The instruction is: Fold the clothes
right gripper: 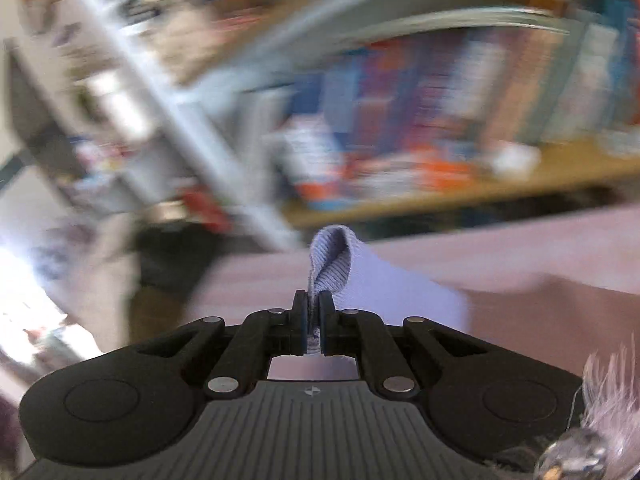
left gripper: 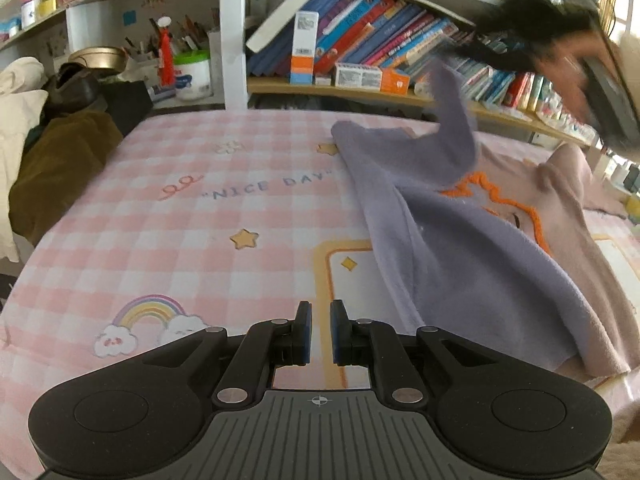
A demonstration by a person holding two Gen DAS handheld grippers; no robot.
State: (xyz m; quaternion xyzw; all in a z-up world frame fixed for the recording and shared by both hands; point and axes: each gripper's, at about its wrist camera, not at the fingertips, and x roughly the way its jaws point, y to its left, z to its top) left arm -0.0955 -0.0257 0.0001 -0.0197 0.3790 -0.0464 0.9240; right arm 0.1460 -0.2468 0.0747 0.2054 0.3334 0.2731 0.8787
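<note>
Left gripper [left gripper: 320, 332] hovers low over the pink checked sheet [left gripper: 168, 216], jaws parted, nothing between them. Sweater [left gripper: 500, 248], lilac sleeves on a pink body with an orange star outline, lies on the sheet at 2 o'clock from that gripper. One lilac sleeve [left gripper: 456, 120] is lifted up toward 1 o'clock, its end blurred near a hand [left gripper: 576, 76]. Right gripper [right gripper: 314, 320] is clenched on the ribbed cuff [right gripper: 332, 260], which pokes up at 12 o'clock. Bookshelf [left gripper: 360, 44] behind.
</note>
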